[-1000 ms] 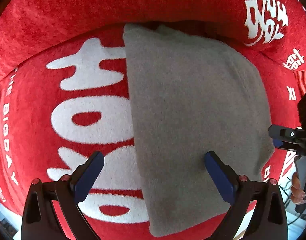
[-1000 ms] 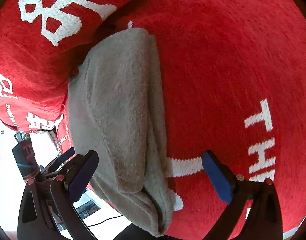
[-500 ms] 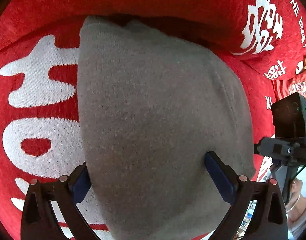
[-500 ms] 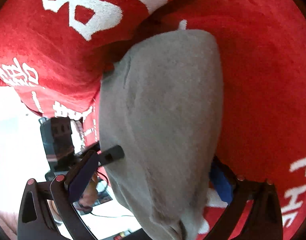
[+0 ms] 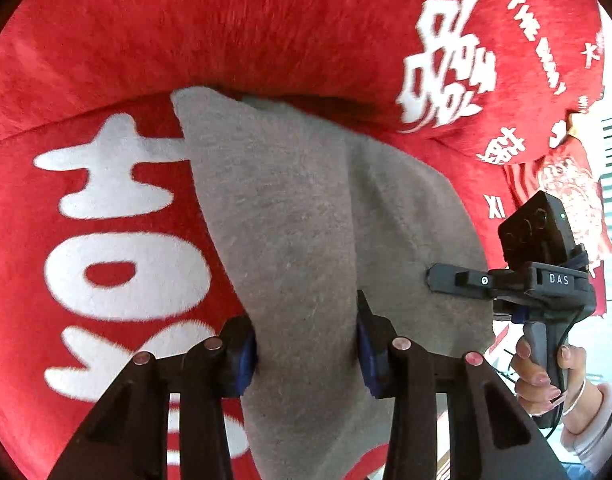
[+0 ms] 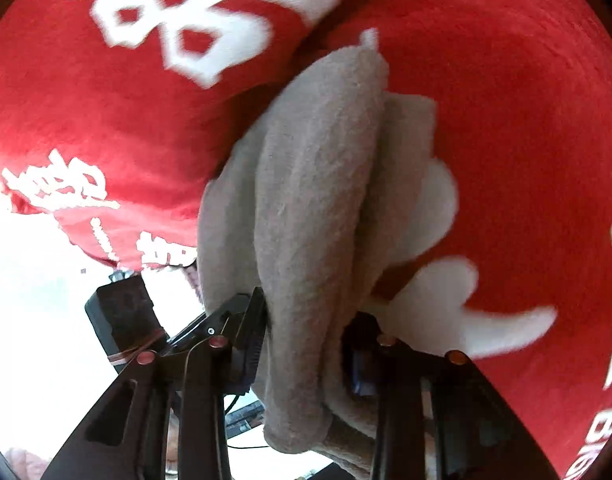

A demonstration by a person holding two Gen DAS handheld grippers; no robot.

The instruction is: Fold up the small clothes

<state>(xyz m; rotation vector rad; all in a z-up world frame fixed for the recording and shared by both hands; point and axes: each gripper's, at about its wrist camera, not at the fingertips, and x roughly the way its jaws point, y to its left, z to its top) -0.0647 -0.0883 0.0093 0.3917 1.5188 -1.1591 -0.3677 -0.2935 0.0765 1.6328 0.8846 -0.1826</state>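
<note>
A grey fleece garment lies folded on a red sofa cover with white lettering. My left gripper is shut on the garment's near edge, fabric bunched between its blue pads. In the right wrist view the same garment runs away from me in long folds, and my right gripper is shut on its near end. The right gripper also shows in the left wrist view, at the garment's right edge, held by a hand.
The sofa's red back cushion rises just behind the garment's far end. The seat's front edge and a bright floor lie to the left in the right wrist view. A patterned red cushion sits at far right.
Both grippers have closed from wide open onto the garment's near edge. The fabric has bunched into ridges between the fingers and lifted slightly.
</note>
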